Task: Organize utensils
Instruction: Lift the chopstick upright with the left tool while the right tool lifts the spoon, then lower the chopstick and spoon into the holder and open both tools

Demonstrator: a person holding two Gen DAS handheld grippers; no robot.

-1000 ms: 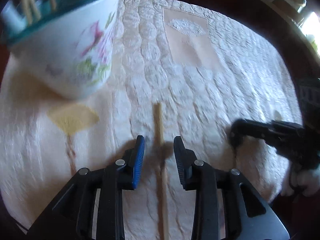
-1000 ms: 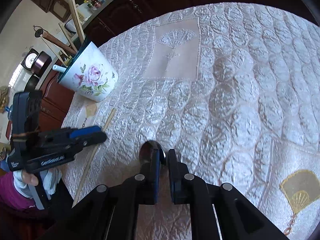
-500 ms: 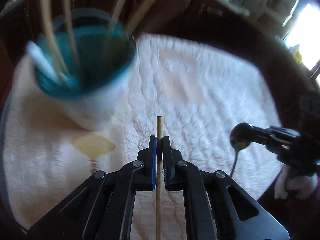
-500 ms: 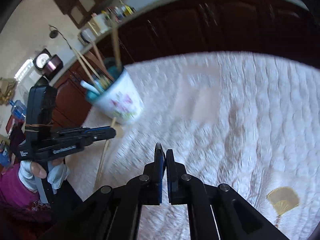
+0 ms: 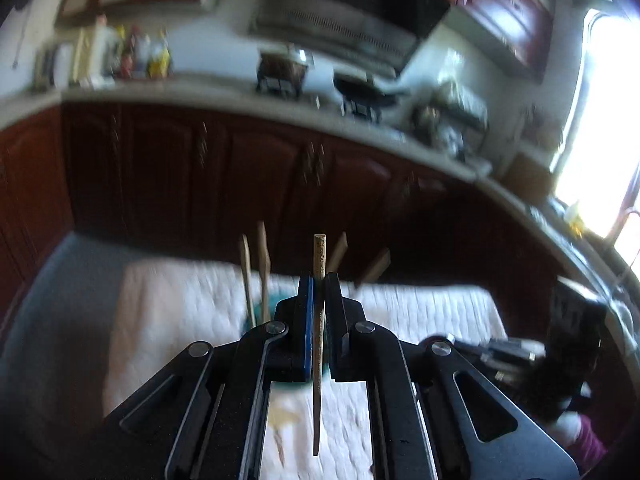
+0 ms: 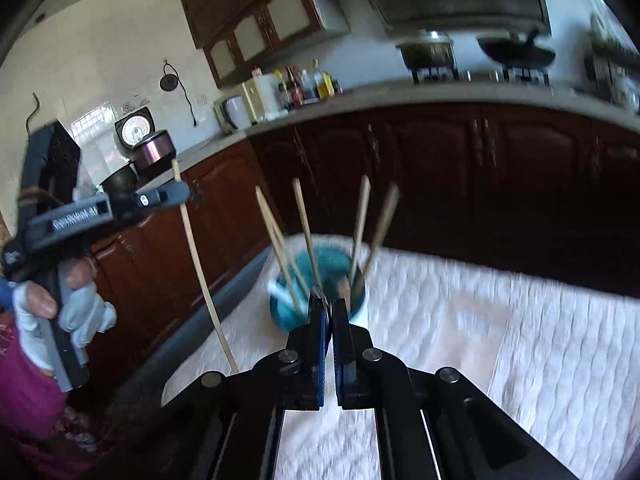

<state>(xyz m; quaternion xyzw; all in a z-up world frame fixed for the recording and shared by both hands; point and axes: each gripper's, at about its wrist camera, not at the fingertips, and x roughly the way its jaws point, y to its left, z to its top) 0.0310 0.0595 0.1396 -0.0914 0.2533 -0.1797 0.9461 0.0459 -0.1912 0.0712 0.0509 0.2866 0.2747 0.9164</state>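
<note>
While the left tool (image 6: 182,192) pinches a wooden chopstick (image 6: 202,276) near its top, the stick hangs almost upright, its lower tip above the quilted bench (image 6: 520,344). The floral cup (image 6: 318,300), already holding chopsticks, stands to the right of that stick and beyond it. The right tool (image 6: 329,304) is pressed together on a spoon (image 6: 316,290) whose bowl barely shows, directly before the cup, so I judge it the nearer.

- Left wrist view: above the table, facing the cup (image 5: 262,316) close ahead, cabinets behind it.
- Right wrist view: right of that, same cup (image 6: 320,300) near.
- Shared: cup, stove.
</note>
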